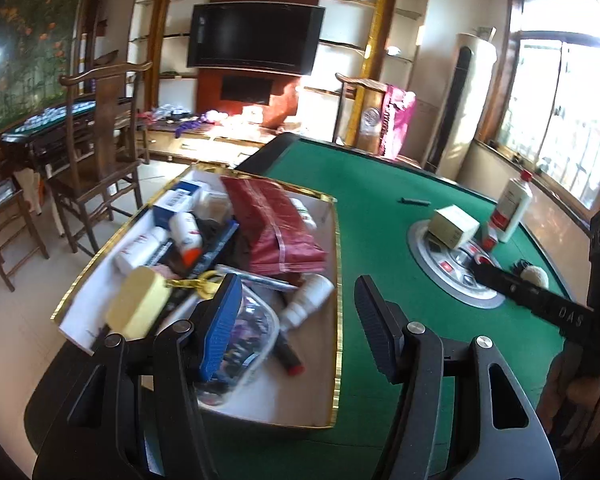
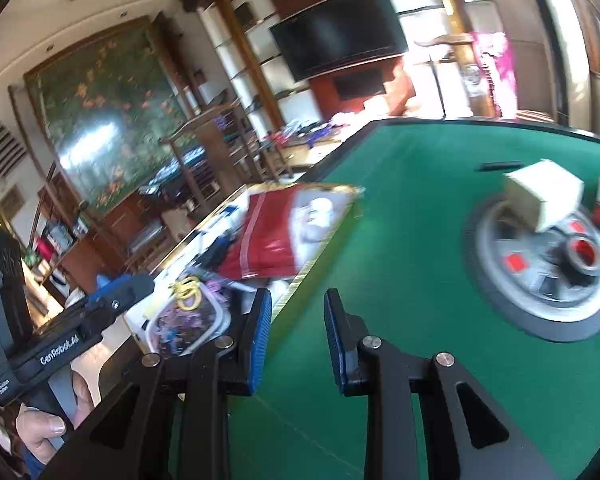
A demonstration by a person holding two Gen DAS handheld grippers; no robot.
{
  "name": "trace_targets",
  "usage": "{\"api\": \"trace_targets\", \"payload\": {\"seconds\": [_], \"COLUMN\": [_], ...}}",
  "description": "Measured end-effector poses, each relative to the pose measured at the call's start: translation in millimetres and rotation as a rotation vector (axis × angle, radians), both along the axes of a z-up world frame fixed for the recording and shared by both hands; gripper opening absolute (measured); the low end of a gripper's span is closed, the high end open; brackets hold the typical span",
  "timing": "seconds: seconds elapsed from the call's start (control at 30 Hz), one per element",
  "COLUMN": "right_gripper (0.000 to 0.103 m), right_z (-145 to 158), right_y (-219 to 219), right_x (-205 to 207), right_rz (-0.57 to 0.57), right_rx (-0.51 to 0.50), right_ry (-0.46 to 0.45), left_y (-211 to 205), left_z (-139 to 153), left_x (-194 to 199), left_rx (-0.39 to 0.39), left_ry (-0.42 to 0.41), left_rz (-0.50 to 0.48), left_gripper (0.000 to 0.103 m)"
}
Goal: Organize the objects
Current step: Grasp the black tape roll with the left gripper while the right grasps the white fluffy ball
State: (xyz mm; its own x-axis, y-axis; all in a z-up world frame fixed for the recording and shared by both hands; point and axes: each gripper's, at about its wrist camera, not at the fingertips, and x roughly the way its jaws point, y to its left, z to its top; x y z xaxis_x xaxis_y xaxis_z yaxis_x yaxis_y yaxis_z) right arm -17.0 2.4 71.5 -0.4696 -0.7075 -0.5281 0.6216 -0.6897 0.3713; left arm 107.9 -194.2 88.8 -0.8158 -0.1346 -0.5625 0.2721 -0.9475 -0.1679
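Both claws are open and empty: the left claw (image 1: pixel 296 320) hovers over the near end of the gold-rimmed box (image 1: pixel 337 320), already crammed with bottles and a red pouch (image 1: pixel 276 228), while the right claw (image 2: pixel 298 340) hangs over bare green surface (image 2: pixel 400 240) just right of that box. The loose cream carton (image 2: pixel 544 196) sits on the round centre hub (image 2: pixel 540 320), well right of the box — ahead and right of the right claw, the nearer one by this judgement. A white bottle (image 1: pixel 512 208) stands upright just beyond the carton.
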Motion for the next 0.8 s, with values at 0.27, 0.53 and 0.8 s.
{"api": "trace_targets", "payload": {"seconds": [0.27,0.53,0.8], "right_gripper": [0.04,0.061,0.069], "right_z": [4.4,-12.2,-25.3], "right_y": [155.6,234.2,232.0], "right_x": [-37.6,-74.3,-103.9], "right_rz": [-0.279,-0.33,-0.259], "right_rx": [0.099,0.238,0.273], "right_ry": [0.071,0.109,0.101], "left_y": [92.9,169.3,199.7], "left_z": [-14.8,-29.3,-38.7], "left_x": [-55.0,-100.7,-131.9], "left_rx": [-0.005,-0.04,-0.038], "left_ry": [-0.092,-0.156,-0.196], "left_rz": [-0.211,-0.342,-0.385], "left_gripper": [0.059,0.059,0.059]}}
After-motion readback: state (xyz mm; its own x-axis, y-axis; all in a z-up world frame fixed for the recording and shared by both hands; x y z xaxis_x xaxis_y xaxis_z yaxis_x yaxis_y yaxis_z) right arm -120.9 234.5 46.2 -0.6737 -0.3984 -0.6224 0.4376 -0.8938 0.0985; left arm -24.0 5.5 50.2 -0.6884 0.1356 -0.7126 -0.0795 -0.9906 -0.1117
